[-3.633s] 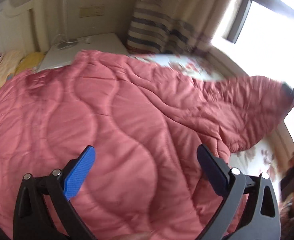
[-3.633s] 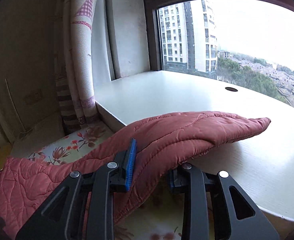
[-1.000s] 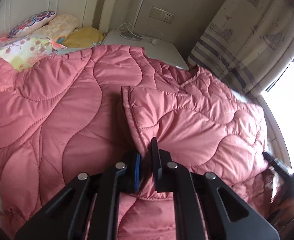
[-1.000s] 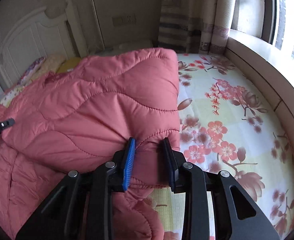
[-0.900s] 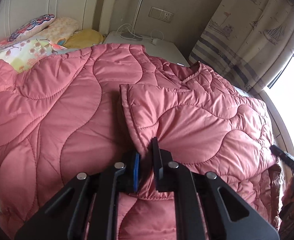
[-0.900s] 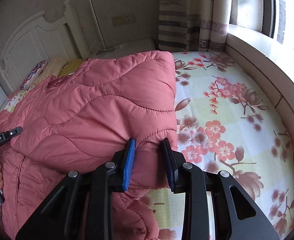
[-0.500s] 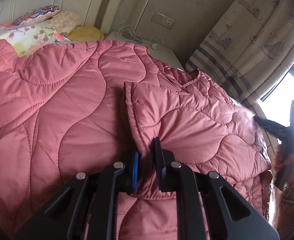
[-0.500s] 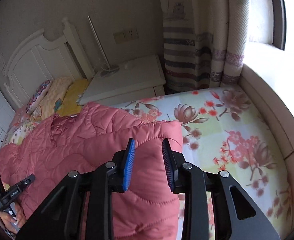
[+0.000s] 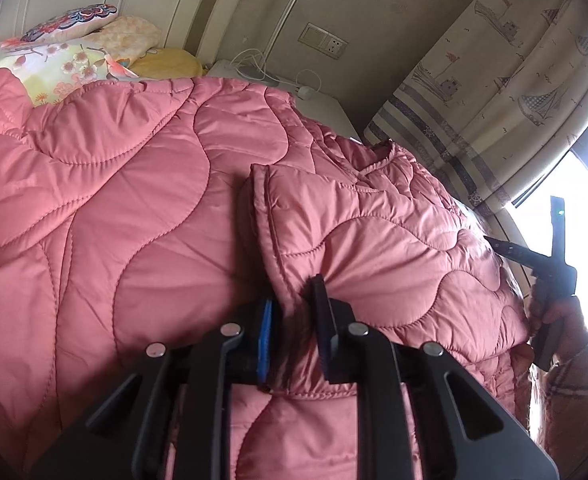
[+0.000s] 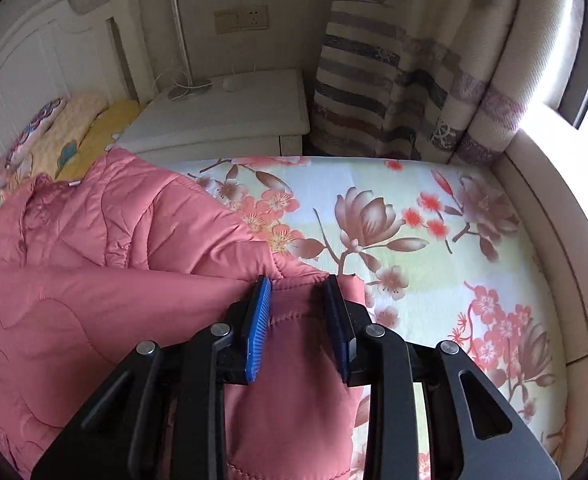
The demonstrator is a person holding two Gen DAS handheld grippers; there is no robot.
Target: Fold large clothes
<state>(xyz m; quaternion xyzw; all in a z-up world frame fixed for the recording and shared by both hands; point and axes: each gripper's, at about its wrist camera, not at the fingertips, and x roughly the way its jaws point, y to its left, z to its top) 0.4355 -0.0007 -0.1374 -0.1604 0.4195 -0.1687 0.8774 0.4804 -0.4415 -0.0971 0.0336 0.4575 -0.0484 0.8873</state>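
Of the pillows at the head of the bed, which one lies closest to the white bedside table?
The plain yellow pillow: it lies right beside the bedside table, whereas the pale patterned pillow and the dark-patterned one lie farther away.

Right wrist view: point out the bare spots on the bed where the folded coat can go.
The floral sheet lies bare between the pink coat and the padded window ledge, back to the striped curtain. The nightstand top is mostly bare beside the lamp base. The left side is crowded with coat and pillows.

left gripper (image 9: 292, 320) opening, its fingers (image 9: 321, 308) around the pink quilted coat's (image 9: 373, 248) folded edge.
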